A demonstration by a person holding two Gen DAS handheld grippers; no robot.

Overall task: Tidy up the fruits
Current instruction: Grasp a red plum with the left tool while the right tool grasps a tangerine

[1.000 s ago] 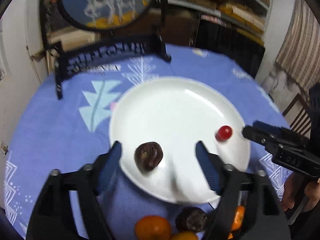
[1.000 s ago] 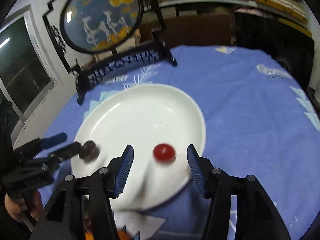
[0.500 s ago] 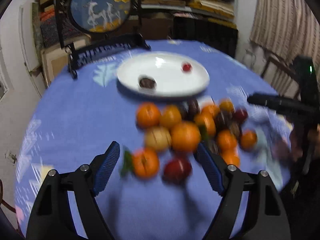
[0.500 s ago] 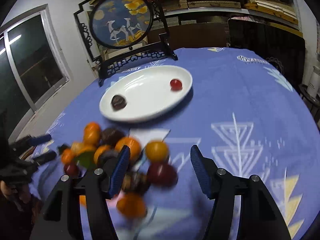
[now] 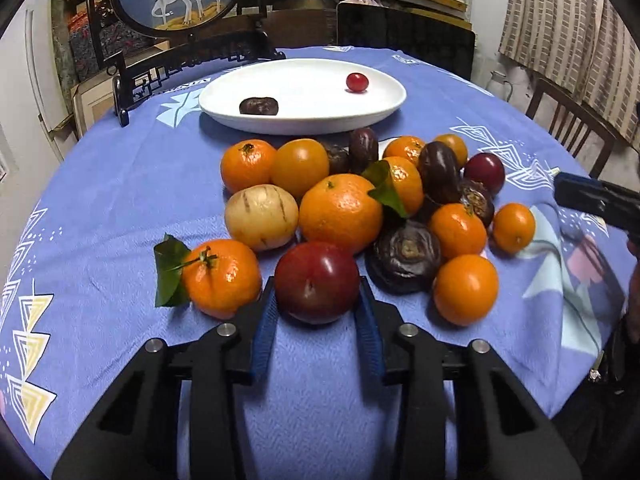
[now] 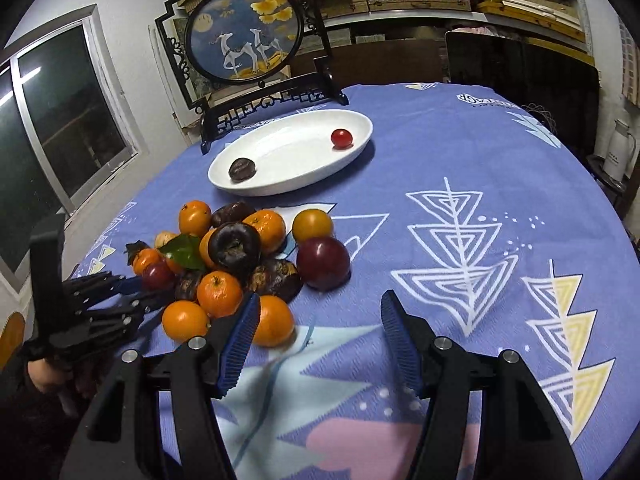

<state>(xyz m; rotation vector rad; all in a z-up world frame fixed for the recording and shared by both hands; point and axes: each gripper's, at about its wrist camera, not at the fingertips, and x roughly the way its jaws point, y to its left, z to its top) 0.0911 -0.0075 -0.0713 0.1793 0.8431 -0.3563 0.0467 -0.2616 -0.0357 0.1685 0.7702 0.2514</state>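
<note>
Blue patterned cloth (image 5: 120, 184) covers the round table, with a white plate (image 5: 384, 110) at its far side and a heap of fruit (image 5: 352, 208) nearer. Only a dark fruit (image 5: 259, 105) and a small red one (image 5: 357, 81) lie on the plate, so most sorting seems left. The left gripper (image 5: 317, 312) is closing on a red plum (image 5: 317, 282), its pads at both flanks. The right gripper (image 6: 316, 344) hangs spread beside an orange (image 6: 274, 322), holding nothing.
</note>
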